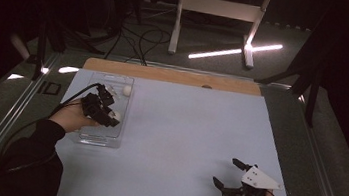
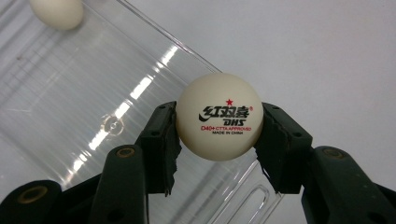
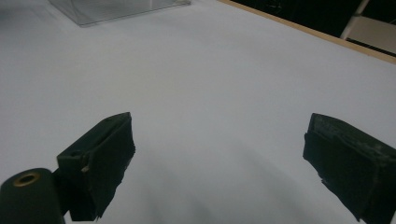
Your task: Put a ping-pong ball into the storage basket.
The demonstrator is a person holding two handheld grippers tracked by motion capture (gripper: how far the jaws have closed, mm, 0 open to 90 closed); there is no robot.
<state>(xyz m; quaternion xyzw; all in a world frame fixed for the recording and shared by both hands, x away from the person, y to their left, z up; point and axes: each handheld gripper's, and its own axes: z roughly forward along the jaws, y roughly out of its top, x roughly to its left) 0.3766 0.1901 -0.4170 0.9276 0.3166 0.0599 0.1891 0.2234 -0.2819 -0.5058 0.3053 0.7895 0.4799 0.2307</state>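
Observation:
My left gripper (image 2: 218, 140) is shut on a white table-tennis ball (image 2: 219, 116) with a red star and black print, one black pad on each side. It holds the ball over a clear plastic tray (image 2: 70, 93). A second white ball (image 2: 57, 11) lies in the tray's far end. From above, the left gripper (image 1: 110, 115) with its ball (image 1: 115, 116) hangs over the tray (image 1: 88, 138) at the table's left, and the other ball (image 1: 127, 90) lies near the back. My right gripper (image 1: 226, 172) rests open near the front right, and nothing sits between its jaws (image 3: 224, 158).
A pale sheet (image 1: 183, 129) covers the table, with a wooden strip (image 1: 175, 75) along the far edge. A corner of the clear tray (image 3: 116, 9) shows far off in the right gripper view. Beyond the table are a white stand (image 1: 218, 12) and cables on a dark floor.

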